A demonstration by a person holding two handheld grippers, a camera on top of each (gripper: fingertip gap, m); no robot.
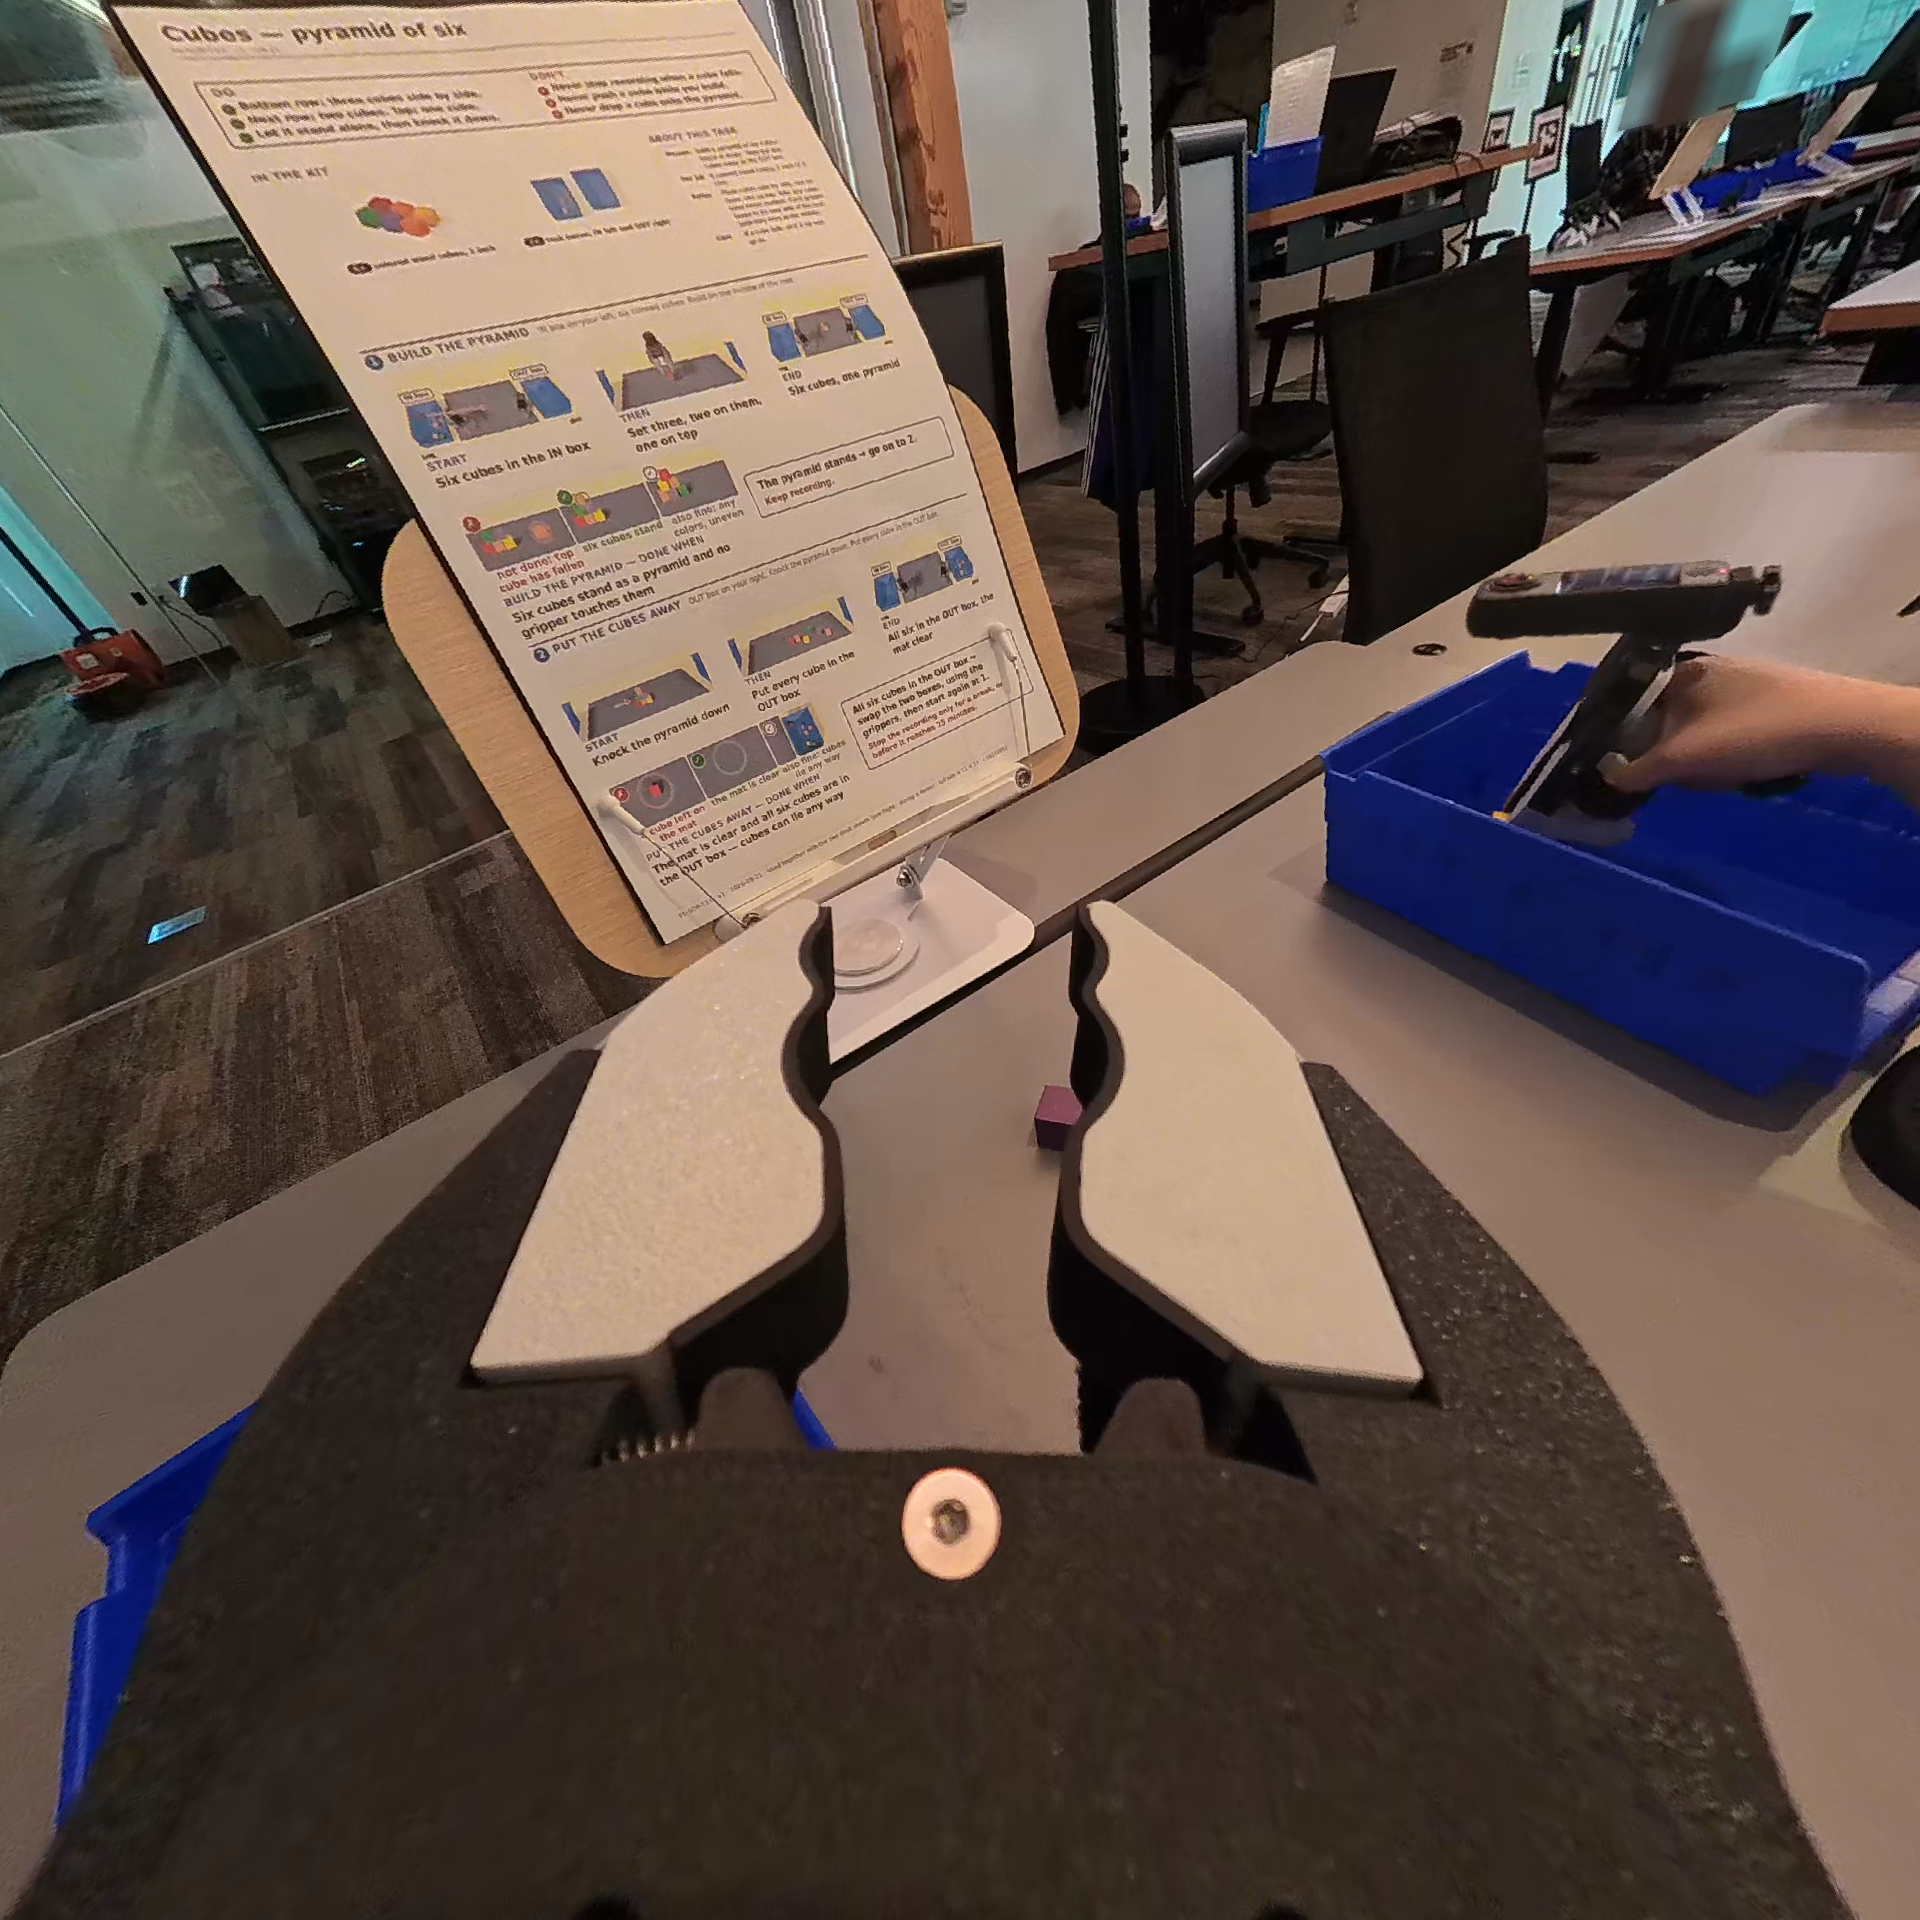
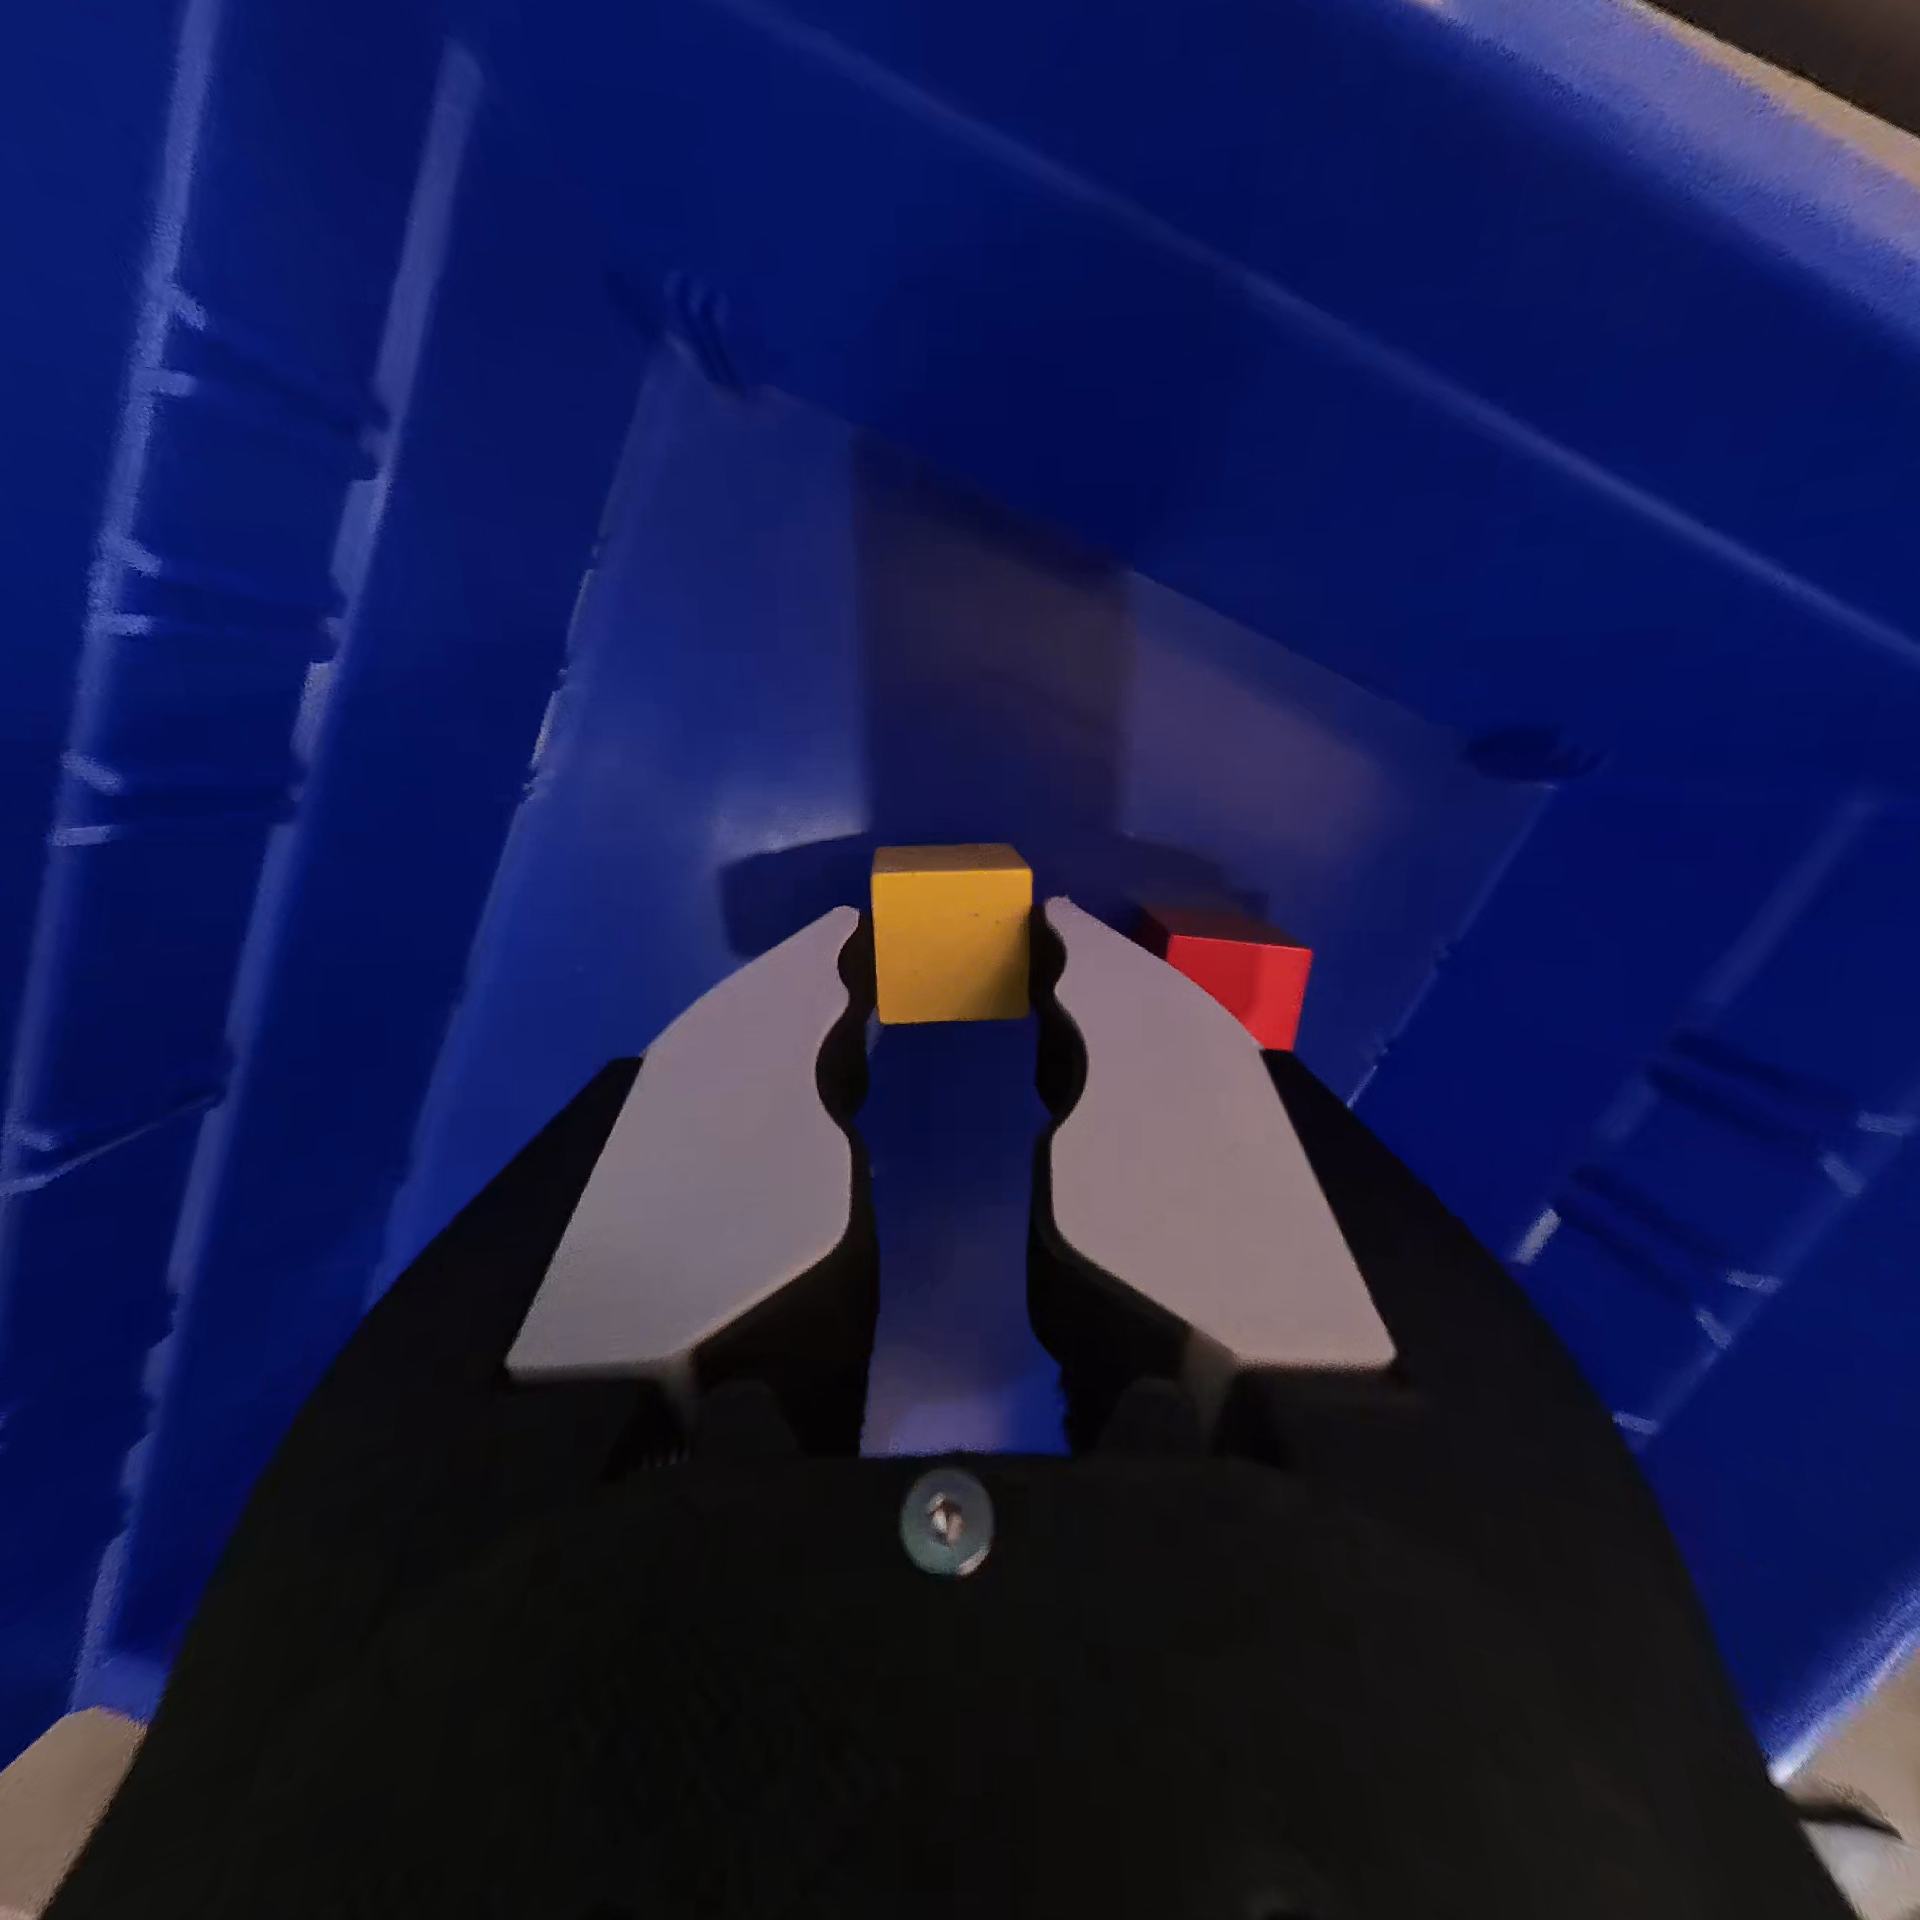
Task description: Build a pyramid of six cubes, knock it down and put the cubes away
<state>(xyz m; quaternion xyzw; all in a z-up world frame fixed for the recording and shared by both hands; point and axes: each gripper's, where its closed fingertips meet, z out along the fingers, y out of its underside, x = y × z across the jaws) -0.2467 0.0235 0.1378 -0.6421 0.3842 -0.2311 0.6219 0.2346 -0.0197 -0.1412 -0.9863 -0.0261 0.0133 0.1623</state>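
Two fingertips of the right gripper (image 2: pixel 951 935) pinch the yellow cube (image 2: pixel 951 933) by opposite flat faces, low inside the blue box (image 2: pixel 1351 416) beside a red cube (image 2: pixel 1242 977). Looks light, rigid, probably slick. Left gripper (image 1: pixel 951 997) hangs open, empty, near a purple cube (image 1: pixel 1057 1117).

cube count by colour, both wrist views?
purple cube: 1, on the table
yellow cube: 1, between the right gripper fingers inside the blue box
red cube: 1, in the blue box
Total visible: 3
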